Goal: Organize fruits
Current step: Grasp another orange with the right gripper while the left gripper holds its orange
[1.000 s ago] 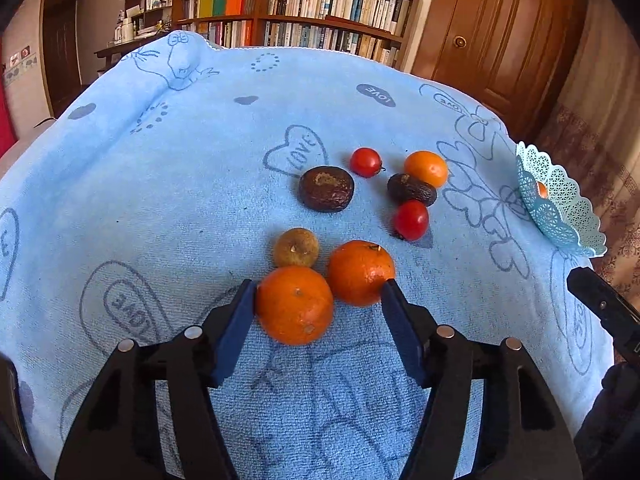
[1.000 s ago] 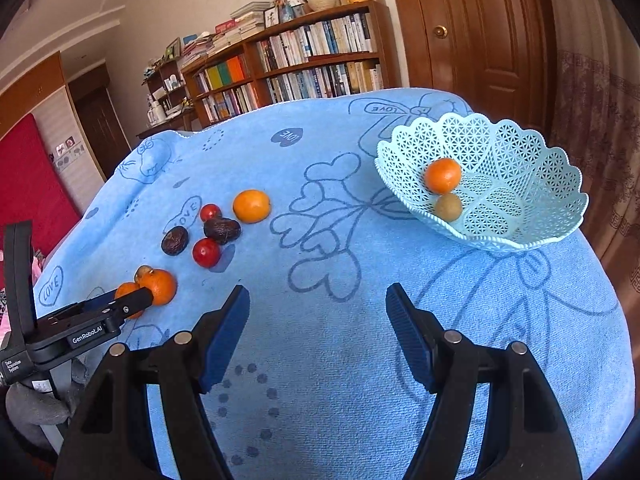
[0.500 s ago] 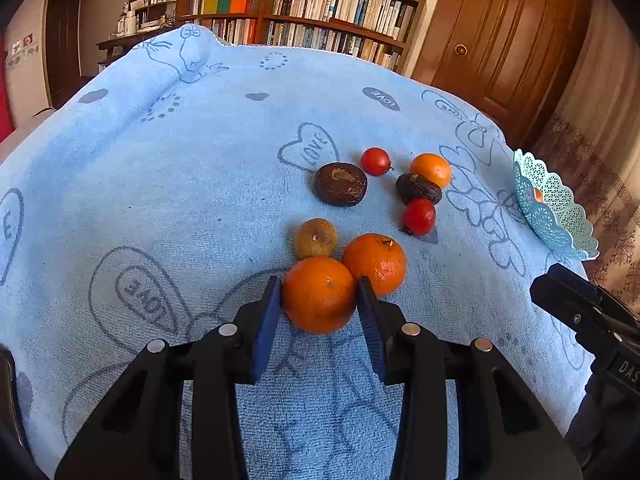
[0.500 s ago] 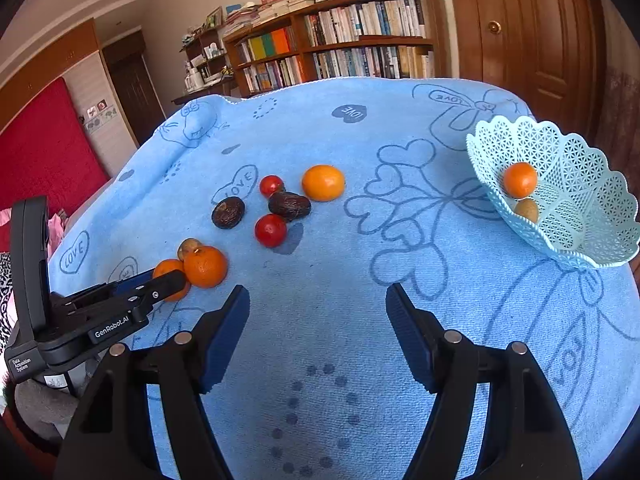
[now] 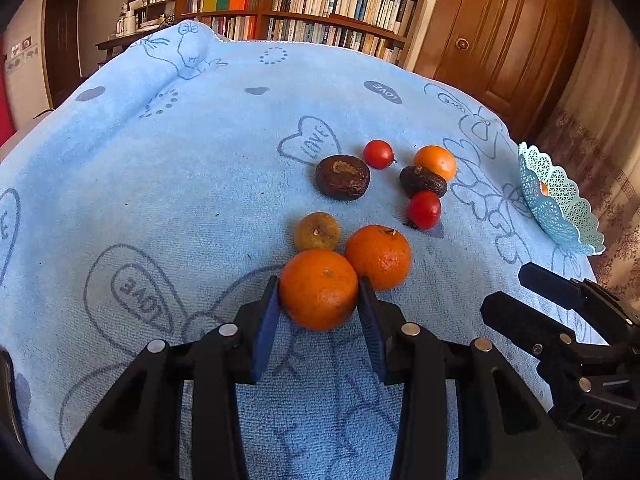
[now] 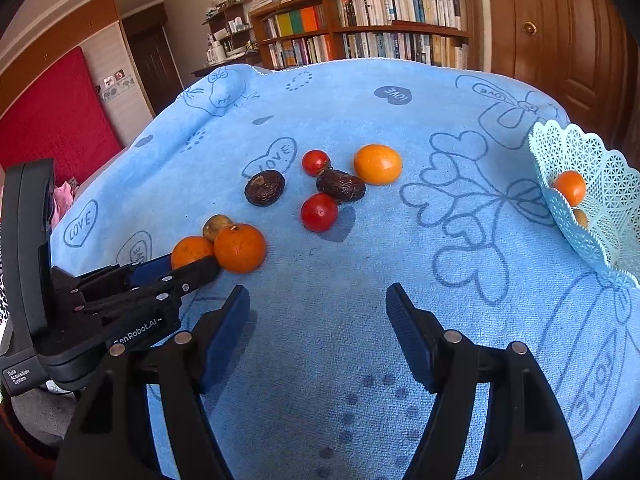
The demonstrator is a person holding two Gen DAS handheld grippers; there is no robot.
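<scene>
Left gripper [image 5: 319, 304]: I hold its jaws clamped on the near orange [image 5: 319, 289], at its widest girth.
Handling: I judge it firm, light, roll-prone.
Right gripper [image 6: 318, 312]: jaws apart, empty.
Basket [image 6: 560, 168]: far right of them.

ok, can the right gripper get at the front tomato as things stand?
Probably yes. The right gripper is open and empty, the front tomato sits ahead of it across bare towel, apart from the dark fruit behind.

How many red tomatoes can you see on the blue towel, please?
2: one tomato at the cluster's far side, the other tomato just nearer, both beside the dark fruit.
</scene>
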